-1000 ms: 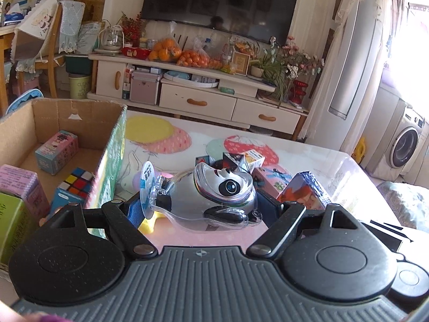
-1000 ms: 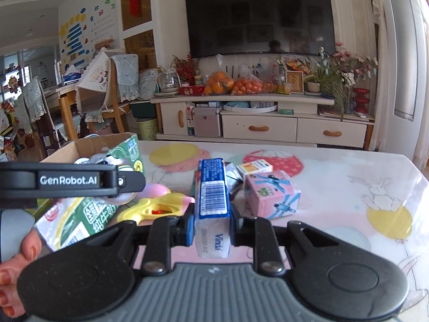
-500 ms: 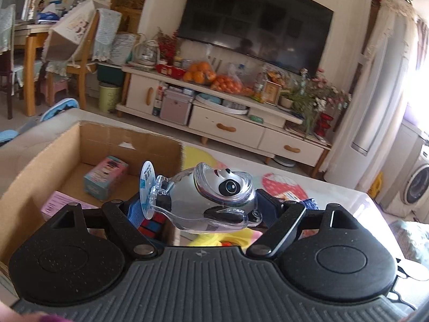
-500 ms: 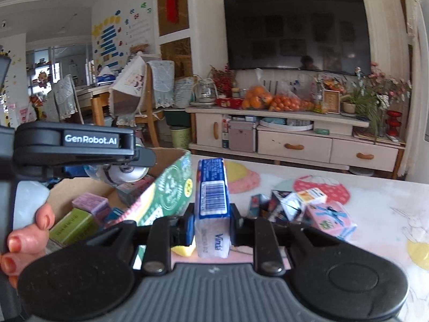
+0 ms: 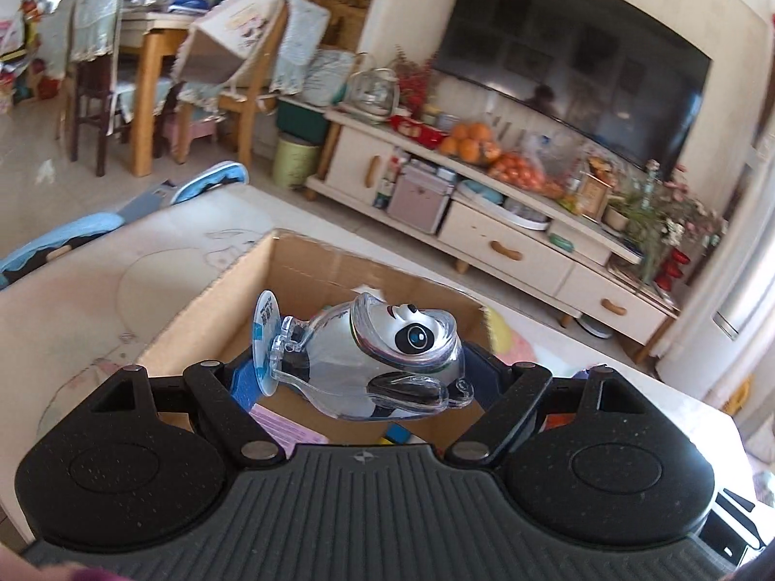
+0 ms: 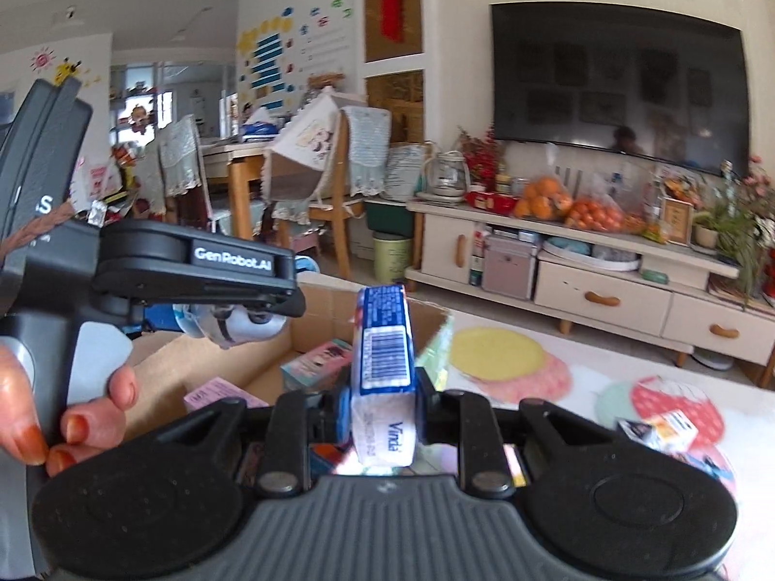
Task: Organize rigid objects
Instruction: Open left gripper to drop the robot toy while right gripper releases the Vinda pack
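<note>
The left gripper squeezes a clear panda toy that lies sideways across its fingers, right above the open cardboard box. The right gripper squeezes a blue tissue pack, long side pointing straight ahead at the box. The left gripper is nearer to dropping in.

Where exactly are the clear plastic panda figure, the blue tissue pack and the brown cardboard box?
clear plastic panda figure (image 5: 407,339), left wrist view, on its white face.
blue tissue pack (image 6: 387,353), right wrist view, on its barcode.
brown cardboard box (image 5: 334,271), left wrist view, on its far inner wall.
</note>
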The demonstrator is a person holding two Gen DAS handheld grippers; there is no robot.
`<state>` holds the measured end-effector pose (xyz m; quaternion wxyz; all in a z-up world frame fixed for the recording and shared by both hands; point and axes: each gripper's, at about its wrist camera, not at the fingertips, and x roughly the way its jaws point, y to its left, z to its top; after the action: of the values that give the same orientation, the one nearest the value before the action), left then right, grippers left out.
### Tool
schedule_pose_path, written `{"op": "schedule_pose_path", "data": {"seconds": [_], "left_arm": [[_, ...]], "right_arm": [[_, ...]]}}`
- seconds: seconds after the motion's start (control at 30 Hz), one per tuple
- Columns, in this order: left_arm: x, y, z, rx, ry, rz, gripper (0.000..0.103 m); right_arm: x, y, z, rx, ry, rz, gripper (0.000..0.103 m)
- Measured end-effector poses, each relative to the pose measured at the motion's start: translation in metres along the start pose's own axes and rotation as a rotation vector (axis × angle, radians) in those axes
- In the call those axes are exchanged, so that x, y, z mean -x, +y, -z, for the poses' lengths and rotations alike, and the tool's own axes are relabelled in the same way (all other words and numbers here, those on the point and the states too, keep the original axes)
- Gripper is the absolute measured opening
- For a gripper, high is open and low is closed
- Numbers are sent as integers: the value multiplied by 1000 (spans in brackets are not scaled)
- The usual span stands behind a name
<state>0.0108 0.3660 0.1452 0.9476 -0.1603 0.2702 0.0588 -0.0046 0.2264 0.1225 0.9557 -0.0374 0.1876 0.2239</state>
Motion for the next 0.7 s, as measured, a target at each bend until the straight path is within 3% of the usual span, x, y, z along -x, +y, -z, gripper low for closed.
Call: {"op": "schedule_pose_path", "data": {"seconds": [0.33, 0.7], "left_arm": [[-7, 4, 2, 69, 42, -54, 102], [-14, 3, 4, 69, 93, -69, 102]], "right_arm": [[-39, 18, -6, 79, 51, -31, 22], [-61, 30, 1, 129, 97, -40, 22]]}}
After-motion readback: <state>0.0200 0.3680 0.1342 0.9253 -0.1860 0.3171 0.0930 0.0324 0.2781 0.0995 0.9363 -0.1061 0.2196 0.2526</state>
